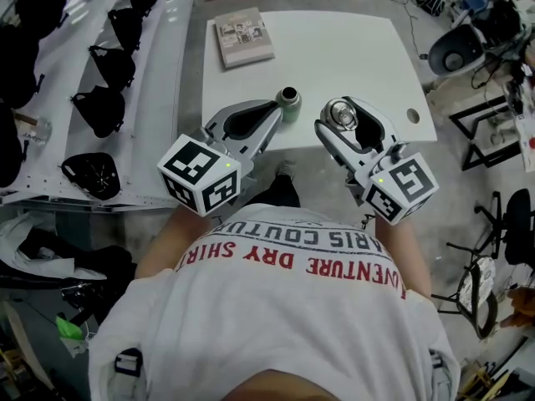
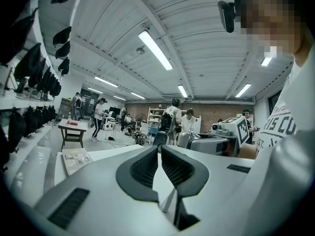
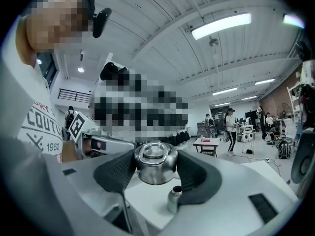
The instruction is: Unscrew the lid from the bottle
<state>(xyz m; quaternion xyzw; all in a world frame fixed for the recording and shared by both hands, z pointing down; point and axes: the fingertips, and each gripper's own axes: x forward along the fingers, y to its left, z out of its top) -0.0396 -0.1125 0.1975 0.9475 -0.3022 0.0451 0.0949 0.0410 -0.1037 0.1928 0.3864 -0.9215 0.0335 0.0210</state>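
On the far left of my head view I see a pale rack (image 1: 58,73) lined with black objects I can't identify. Next to it is the white table (image 1: 351,57), with a booklet (image 1: 243,37) lying flat near its far left corner. My left gripper (image 1: 274,109) hangs over the near edge; in the left gripper view its dark pads meet at the tips with nothing between them, so it's closed and empty. Just beside those tips the green bottle (image 1: 289,104) stands upright on the table, mouth open and uncapped. Further right, my right gripper (image 1: 343,112) is clamped on the shiny metal lid (image 1: 342,114), one pad on either side, held above the table and apart from the bottle
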